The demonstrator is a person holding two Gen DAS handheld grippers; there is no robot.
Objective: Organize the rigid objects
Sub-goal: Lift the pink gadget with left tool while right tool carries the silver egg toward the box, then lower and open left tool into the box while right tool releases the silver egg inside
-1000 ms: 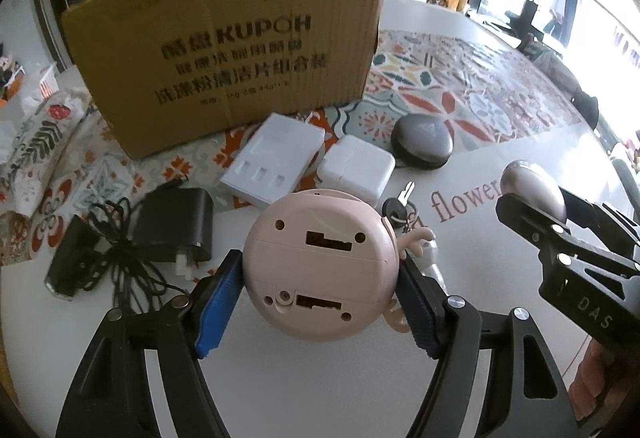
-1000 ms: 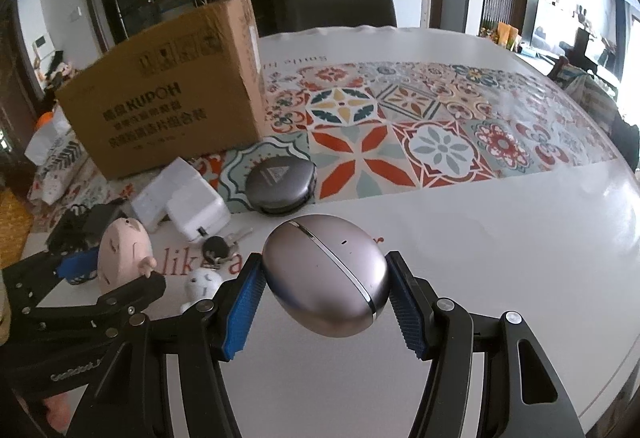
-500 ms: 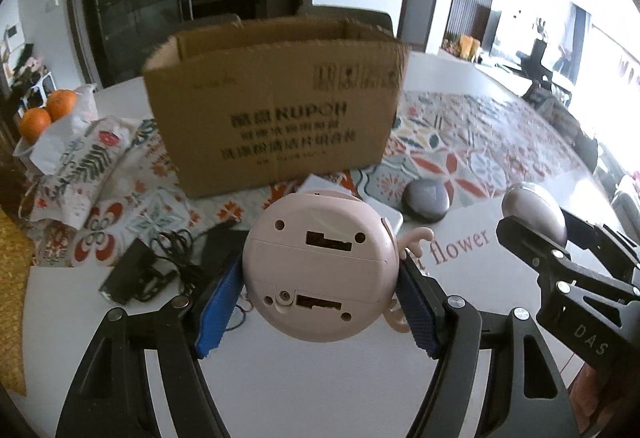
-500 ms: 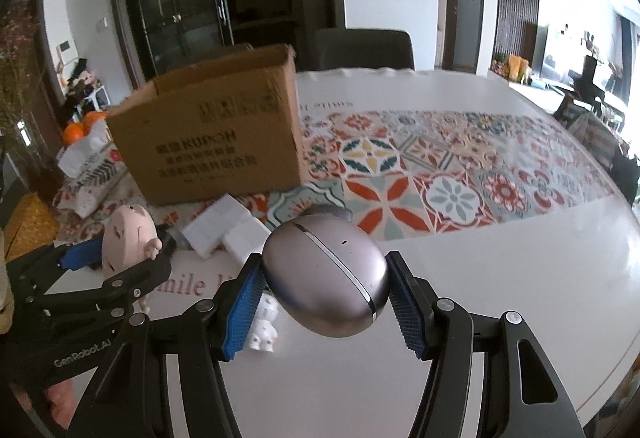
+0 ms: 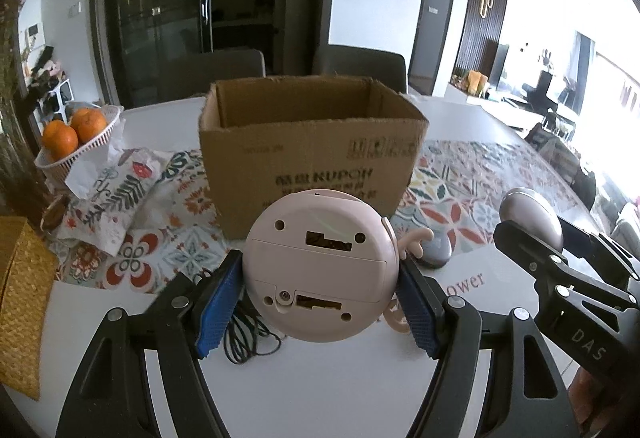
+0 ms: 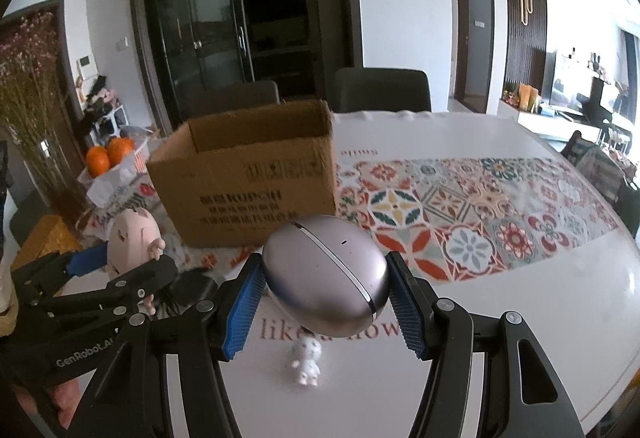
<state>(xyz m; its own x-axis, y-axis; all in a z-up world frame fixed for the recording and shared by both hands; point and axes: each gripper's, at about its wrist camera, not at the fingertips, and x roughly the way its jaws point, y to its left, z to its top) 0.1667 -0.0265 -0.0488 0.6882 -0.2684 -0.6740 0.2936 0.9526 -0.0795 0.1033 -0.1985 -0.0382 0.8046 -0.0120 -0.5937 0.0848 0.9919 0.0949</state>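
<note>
While the toy's underside (image 5: 320, 270) fills the left view, a white figurine (image 6: 306, 362) shows only right.

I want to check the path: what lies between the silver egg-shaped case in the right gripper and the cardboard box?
In the right wrist view, only patterned tablecloth shows between the silver case and the cardboard box.

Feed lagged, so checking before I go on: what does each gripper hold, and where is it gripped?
Left gripper: the pink round toy, clamped across its sides, underside facing the camera. Right gripper: the silver egg-shaped case, held at its two ends.
</note>
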